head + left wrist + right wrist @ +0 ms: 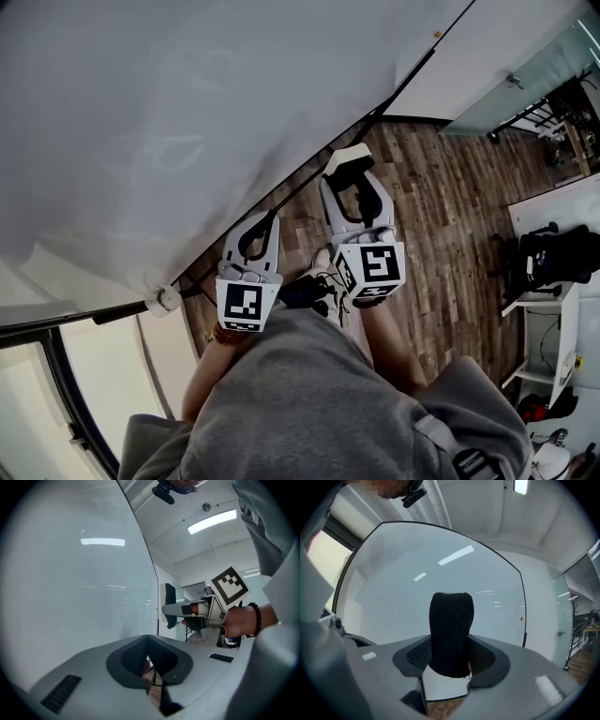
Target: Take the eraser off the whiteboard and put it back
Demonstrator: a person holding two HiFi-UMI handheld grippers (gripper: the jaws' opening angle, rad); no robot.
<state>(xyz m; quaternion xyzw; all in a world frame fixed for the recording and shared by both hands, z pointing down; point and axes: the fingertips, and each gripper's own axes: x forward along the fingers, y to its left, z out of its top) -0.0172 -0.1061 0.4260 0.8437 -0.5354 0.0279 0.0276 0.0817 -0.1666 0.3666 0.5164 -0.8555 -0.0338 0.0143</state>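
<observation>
The whiteboard (178,122) fills the upper left of the head view and is wiped clean. My right gripper (349,176) is shut on the eraser (346,160), whose pale back shows in the head view. It is held level, just off the board's lower black edge. In the right gripper view the eraser's black felt (451,634) stands upright between the jaws, with the whiteboard (440,569) behind it. My left gripper (262,227) is to the left of the right one, close to the board, shut with nothing in it; its pads (140,660) meet. The left gripper view shows the right gripper (174,609) beside it.
Wood floor (441,206) lies below the board. A white fitting (167,299) sits on the board's black frame at lower left. A white desk with a black bag (555,255) stands at the right, and a glass door (525,80) at the upper right.
</observation>
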